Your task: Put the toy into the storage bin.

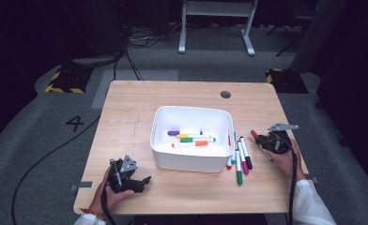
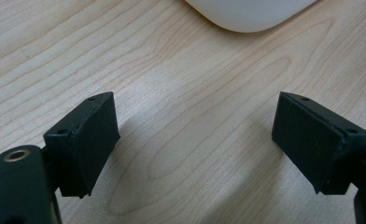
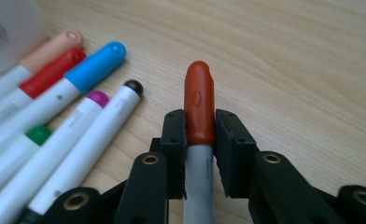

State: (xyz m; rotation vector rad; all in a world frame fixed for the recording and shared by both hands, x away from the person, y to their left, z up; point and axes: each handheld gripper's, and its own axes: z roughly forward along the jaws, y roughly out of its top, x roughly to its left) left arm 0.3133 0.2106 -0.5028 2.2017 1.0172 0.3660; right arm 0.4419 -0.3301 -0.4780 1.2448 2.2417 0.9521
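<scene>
Right gripper (image 3: 200, 128): jaws closed on a red-capped marker (image 3: 199, 102), clamped at the joint of cap and grey barrel, cap pointing forward over the tabletop (image 3: 288, 56). It sits right of the white bin (image 1: 191, 157), apart from the loose markers (image 1: 242, 159) beside the bin. The marker appears slightly raised off the wood, though this is uncertain. Left gripper (image 2: 195, 140): jaws wide apart, holding nothing, low over bare tabletop near the bin's corner.
</scene>
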